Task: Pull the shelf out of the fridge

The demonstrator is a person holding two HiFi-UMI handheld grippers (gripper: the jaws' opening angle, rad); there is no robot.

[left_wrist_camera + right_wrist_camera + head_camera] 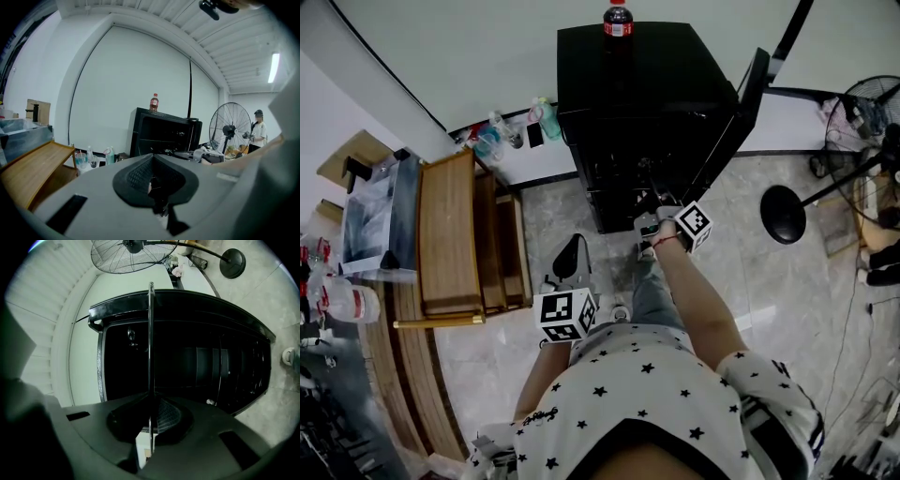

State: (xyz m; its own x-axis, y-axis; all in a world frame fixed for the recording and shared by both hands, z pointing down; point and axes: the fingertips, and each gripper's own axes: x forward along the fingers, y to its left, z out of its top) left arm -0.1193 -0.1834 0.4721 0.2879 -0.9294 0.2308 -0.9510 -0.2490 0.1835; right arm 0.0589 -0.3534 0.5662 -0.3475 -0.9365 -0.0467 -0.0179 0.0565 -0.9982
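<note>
The fridge (647, 112) stands open, its door (741, 103) swung out to its right. The shelf (151, 357) shows only edge-on as a thin plate running from the fridge's dark inside out to its open front. How much of it sits in the fridge I cannot tell. The main risk, as I judge it, is that the plate is held at a single spot on its front edge. A pull that is not square to the fridge could skew it so it binds against the side walls. Once its back end leaves the fridge, the weight would hang from that one pinch, and it could droop, slip and drop to the floor in front of the fridge. A jerk to free a stuck plate could also rock the bottle (617, 21) on top of the fridge. The right arm is stretched forward to the fridge's front. The right gripper (151, 401) is held level and rolled onto its side, its claw clamped narrow on the shelf's edge. The left arm is bent and held back, well short of the fridge. The left gripper (151, 168) faces the fridge with its claw closed on nothing, so it lends no support.
</note>
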